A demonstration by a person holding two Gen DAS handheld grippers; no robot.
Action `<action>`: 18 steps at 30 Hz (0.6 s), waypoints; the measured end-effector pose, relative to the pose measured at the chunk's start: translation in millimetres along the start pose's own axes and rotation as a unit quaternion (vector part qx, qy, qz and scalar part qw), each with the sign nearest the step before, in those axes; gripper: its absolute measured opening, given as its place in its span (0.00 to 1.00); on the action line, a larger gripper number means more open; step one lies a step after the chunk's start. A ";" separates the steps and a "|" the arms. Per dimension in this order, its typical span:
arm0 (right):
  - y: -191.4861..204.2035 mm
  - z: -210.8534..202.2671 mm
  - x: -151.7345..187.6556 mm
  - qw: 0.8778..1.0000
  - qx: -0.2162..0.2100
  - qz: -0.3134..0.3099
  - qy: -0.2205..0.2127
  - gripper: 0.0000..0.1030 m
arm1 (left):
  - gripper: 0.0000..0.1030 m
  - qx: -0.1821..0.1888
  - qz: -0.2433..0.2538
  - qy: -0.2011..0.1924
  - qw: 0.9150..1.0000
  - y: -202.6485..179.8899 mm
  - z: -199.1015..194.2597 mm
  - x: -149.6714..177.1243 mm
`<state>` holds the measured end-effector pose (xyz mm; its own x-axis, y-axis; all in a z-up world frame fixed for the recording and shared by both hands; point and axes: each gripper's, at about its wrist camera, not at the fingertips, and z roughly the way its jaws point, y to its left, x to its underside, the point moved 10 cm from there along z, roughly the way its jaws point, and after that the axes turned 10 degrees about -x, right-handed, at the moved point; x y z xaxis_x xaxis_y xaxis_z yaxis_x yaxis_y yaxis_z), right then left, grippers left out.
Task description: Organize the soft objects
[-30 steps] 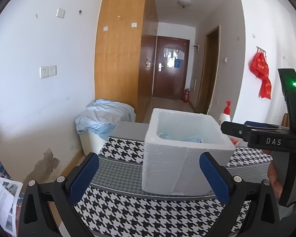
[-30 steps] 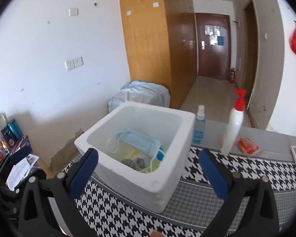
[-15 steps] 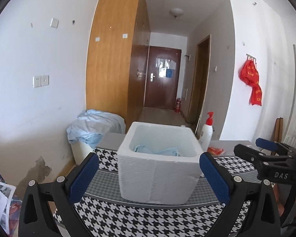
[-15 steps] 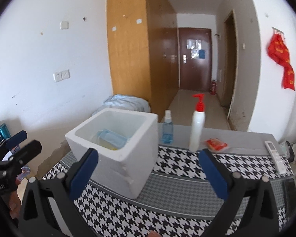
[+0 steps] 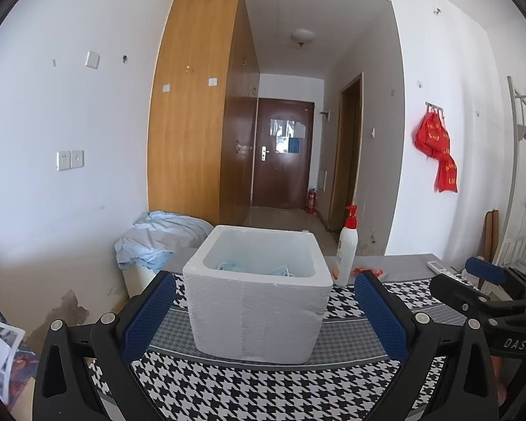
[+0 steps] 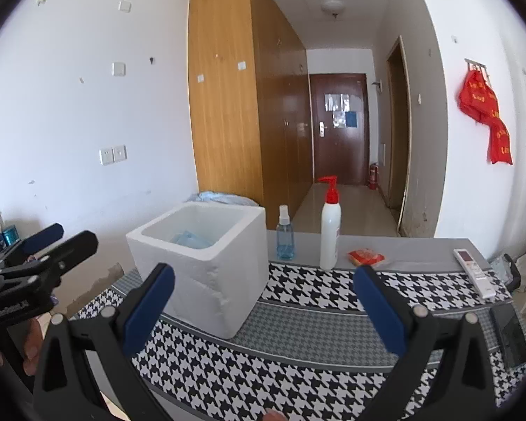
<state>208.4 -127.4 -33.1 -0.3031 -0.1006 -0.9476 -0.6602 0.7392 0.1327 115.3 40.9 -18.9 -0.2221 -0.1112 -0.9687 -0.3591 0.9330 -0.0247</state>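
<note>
A white foam box [image 5: 257, 301] stands on the houndstooth-covered desk [image 6: 298, 358], and it serves as the landmark here. Inside it lie light blue face masks [image 5: 233, 266], only partly seen over the rim. The left claw [image 5: 263, 312] is released and holds nothing, its blue pads [image 5: 147, 312] either side of the box in view but short of it. The right claw [image 6: 263, 310] is likewise released and empty, to the box's right. Behind the box stand a blue spray bottle [image 6: 285, 233] and a white pump bottle [image 6: 329, 235]; a red packet [image 6: 366, 256] lies farther right.
</note>
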 end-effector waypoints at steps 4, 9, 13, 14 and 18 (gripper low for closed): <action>-4.5 -9.1 6.7 1.000 0.006 0.006 -0.012 1.00 | 0.99 -0.004 0.005 -0.015 1.000 -1.7 -7.9 4.6; -9.7 -10.1 17.6 1.000 0.007 0.017 -0.007 1.00 | 0.99 -0.006 0.001 -0.012 1.000 -4.2 -10.4 16.9; -9.5 -12.0 21.2 1.000 0.012 0.007 -0.014 1.00 | 0.99 -0.012 0.008 -0.015 1.000 -6.3 -11.9 22.3; -9.5 -13.4 22.2 1.000 0.012 0.006 -0.016 1.00 | 0.99 -0.013 0.009 -0.015 1.000 -5.3 -12.1 24.4; -5.4 -18.1 32.0 1.000 0.007 -0.005 -0.019 1.00 | 0.99 -0.013 0.007 -0.021 1.000 -4.5 -16.0 33.3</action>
<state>189.9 -146.6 -58.9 -0.2688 -0.0829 -0.9596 -0.6540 0.7471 0.1186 95.0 27.5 -47.1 -0.1900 -0.0831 -0.9783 -0.3801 0.9250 -0.0047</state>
